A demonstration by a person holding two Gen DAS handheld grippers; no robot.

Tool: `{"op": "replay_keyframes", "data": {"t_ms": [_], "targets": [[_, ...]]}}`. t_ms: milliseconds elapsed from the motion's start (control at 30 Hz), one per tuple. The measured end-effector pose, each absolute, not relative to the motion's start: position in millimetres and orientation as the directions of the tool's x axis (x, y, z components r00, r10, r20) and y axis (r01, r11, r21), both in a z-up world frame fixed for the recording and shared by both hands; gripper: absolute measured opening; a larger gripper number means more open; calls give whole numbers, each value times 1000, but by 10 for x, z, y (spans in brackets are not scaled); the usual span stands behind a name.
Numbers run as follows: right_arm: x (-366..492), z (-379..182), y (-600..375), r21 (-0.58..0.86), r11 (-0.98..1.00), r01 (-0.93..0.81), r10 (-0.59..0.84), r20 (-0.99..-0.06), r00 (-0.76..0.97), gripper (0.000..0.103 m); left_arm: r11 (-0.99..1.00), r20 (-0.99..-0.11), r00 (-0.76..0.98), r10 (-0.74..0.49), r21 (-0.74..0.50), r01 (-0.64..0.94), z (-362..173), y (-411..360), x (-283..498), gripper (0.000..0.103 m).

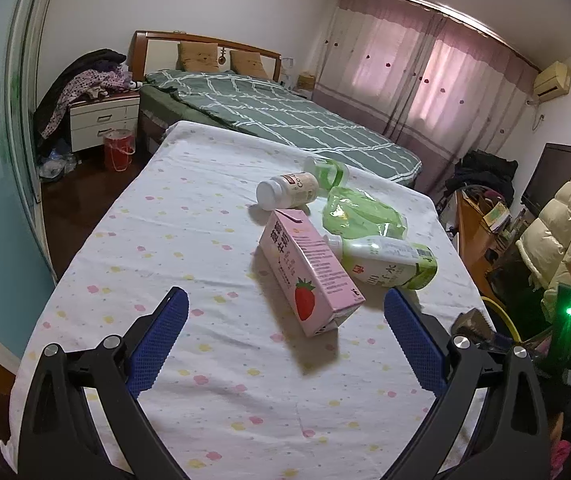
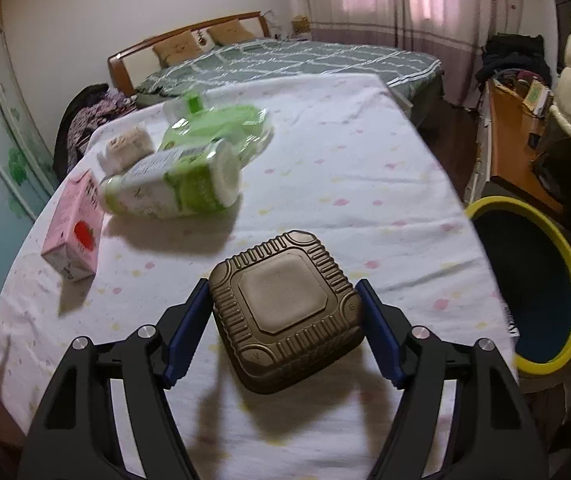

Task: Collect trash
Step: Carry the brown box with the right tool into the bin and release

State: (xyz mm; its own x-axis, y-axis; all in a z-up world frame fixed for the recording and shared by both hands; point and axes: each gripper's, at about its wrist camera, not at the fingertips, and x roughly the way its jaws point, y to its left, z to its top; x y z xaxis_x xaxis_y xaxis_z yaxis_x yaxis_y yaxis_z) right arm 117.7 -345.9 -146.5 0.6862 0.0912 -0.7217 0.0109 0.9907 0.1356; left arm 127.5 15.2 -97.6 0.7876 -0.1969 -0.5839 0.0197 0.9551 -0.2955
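Observation:
My right gripper is shut on a brown ribbed plastic container and holds it above the table. A bin with a yellow rim stands to its right, beside the table. My left gripper is open and empty, just short of a pink strawberry milk carton. Beyond the carton lie a white and green bottle, a beige bottle, a green plastic bag and a clear cup. The carton and the white and green bottle also show in the right wrist view.
The table wears a white cloth with pastel dots. A bed with a green cover stands behind it. A wooden desk with clutter is on the right. A red bucket sits on the floor by a nightstand.

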Motion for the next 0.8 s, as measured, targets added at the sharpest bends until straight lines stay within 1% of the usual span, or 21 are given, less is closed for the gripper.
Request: {"op": "replay_keyframes", "data": {"t_ms": [133, 367, 567, 800], "targets": [[1149, -1393, -3789, 141, 986, 90, 37, -706, 707, 69, 957, -589, 785, -193, -290, 17, -992, 148, 1285, 97], [1138, -1327, -4514, 123, 953, 278, -119, -691, 713, 69, 961, -609, 772, -181, -276, 8, -1025, 77, 1389, 97], [1215, -1453, -4934, 108, 916, 385, -200, -709, 676, 69, 967, -633, 751, -185, -253, 24, -1070, -99, 1519, 97], [1236, -1598, -5199, 95, 878, 470, -265, -720, 641, 71, 974, -656, 733, -180, -226, 37, -1101, -256, 1632, 97]]}}
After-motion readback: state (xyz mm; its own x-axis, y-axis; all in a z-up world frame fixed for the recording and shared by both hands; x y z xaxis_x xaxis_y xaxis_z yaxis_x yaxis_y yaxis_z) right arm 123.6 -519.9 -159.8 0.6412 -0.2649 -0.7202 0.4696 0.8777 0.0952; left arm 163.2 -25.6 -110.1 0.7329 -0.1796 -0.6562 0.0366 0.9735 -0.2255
